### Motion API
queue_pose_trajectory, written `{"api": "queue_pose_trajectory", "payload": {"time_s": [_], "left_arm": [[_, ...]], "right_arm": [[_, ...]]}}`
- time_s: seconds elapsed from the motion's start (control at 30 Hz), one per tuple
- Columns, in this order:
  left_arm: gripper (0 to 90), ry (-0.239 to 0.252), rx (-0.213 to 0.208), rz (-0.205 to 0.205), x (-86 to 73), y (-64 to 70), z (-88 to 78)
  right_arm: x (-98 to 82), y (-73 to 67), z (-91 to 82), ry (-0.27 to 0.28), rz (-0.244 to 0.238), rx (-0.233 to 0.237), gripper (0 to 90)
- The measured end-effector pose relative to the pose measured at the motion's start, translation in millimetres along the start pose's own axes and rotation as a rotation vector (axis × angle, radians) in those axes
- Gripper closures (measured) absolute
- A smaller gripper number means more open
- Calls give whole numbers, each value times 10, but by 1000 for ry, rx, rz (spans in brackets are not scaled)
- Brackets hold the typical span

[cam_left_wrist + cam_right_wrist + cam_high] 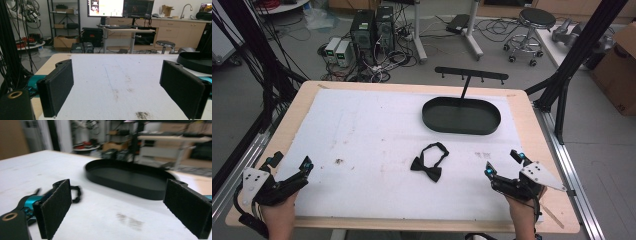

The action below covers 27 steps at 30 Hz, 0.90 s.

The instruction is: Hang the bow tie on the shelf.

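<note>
A black bow tie (428, 168) with its strap looped behind it lies on the white mat (372, 150), a little right of centre. A black oval tray (461, 116) with an upright T-shaped hanger stand (471, 75) sits behind it. My left gripper (290, 163) rests open at the mat's near left corner, with nothing between its jaws. At the near right, my right gripper (503, 163) is open too and holds nothing. The right gripper view looks past its pads (55, 207) to the tray (130, 178) and part of the tie's strap (77, 192).
The mat carries a few dark smudges (339, 161). Bare wooden table margin (297, 107) runs around it. Black frame posts (572, 55) stand at the table's right. Beyond the table are computer towers (372, 27), cables and a stool (532, 25) on the floor.
</note>
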<state>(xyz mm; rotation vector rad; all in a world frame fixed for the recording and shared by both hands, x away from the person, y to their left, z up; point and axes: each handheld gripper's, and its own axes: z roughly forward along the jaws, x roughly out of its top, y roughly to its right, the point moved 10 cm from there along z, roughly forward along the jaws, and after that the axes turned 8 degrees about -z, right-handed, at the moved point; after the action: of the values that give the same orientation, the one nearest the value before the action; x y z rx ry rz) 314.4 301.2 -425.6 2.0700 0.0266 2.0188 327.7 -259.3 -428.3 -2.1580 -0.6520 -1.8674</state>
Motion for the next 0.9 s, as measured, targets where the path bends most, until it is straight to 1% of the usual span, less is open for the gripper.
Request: {"api": "queue_pose_trajectory", "payload": {"time_s": [0.03,0.13,0.17,0.2,0.27,0.3,0.4,0.43,0.47,0.53,0.63,0.67,0.7,0.73,0.83,0.9], "left_arm": [[124,1,0,1,1,2,0],[124,2,1,1,4,4,-6],[124,2,1,1,4,4,-6],[124,2,1,0,7,4,-10],[124,1,2,0,8,-1,-11],[124,2,2,-1,6,-3,-10],[123,0,1,-1,0,-3,-8],[124,0,1,-1,0,-3,-8],[124,-1,1,-1,-3,1,-5],[124,-3,-1,1,-4,3,-4],[124,-2,-2,0,0,5,-5],[124,0,-2,-2,4,3,-6],[124,0,-1,-3,6,-1,-8],[124,2,0,-6,8,-8,-8],[124,0,1,-7,0,-16,-5],[124,-1,2,-9,-1,-20,-4]], "right_arm": [[-1,-44,31,-7,6,22,74],[-24,-160,136,-39,-19,68,74],[-24,-160,136,-39,-19,68,74],[-44,-241,234,-68,-30,102,74],[-50,-296,305,-89,-30,125,74],[-49,-318,349,-100,-41,134,74],[-39,-393,459,-134,-51,155,74],[-39,-393,459,-134,-51,155,74],[-8,-444,555,-147,-72,169,79],[11,-493,630,-163,-73,188,160],[32,-541,750,-177,-75,206,159],[24,-563,802,-195,-69,216,158],[24,-563,802,-195,-69,216,158],[10,-584,883,-207,-66,228,159],[-28,-615,991,-238,-60,232,164],[-40,-644,1056,-250,-73,240,174]]}}
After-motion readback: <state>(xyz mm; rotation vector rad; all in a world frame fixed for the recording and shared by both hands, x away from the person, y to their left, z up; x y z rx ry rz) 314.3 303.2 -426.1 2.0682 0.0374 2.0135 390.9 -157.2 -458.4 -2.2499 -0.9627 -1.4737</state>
